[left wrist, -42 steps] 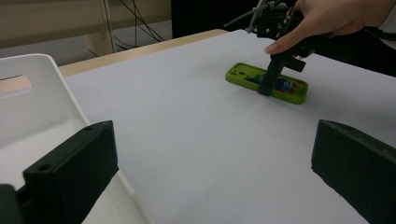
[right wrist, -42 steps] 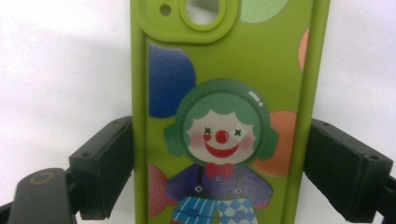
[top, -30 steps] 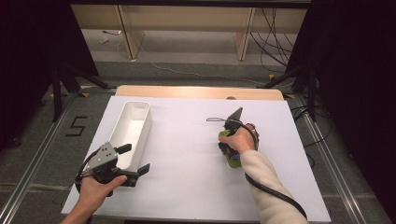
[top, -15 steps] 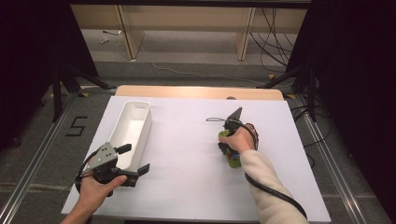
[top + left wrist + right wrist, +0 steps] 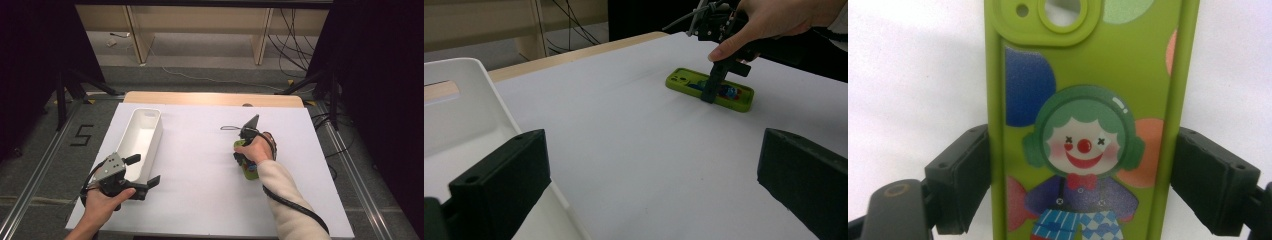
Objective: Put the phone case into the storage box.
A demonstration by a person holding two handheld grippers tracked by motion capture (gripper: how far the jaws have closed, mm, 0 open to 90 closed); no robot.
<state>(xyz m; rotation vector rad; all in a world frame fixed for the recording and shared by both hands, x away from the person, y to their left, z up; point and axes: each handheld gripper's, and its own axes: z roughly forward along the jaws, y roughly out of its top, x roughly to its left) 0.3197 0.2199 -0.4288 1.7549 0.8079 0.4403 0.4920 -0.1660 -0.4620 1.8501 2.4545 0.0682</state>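
Nothing has moved since the earlier frame: both hands and every item keep their places. Right claw (image 5: 1083, 185): pointed down at the counter (image 5: 200, 165), jaws straddling the long sides of a green phone case (image 5: 1088, 100); left pad looks flush against the edge, right pad just beside it, so whether it pinches yet cannot be told; placement suits a sideways lift. Case: lies flat, clown print up, right of centre. Left claw (image 5: 649, 190): spread, holding nothing, parked beside the near end of a white bin (image 5: 142, 140), likely the destination.
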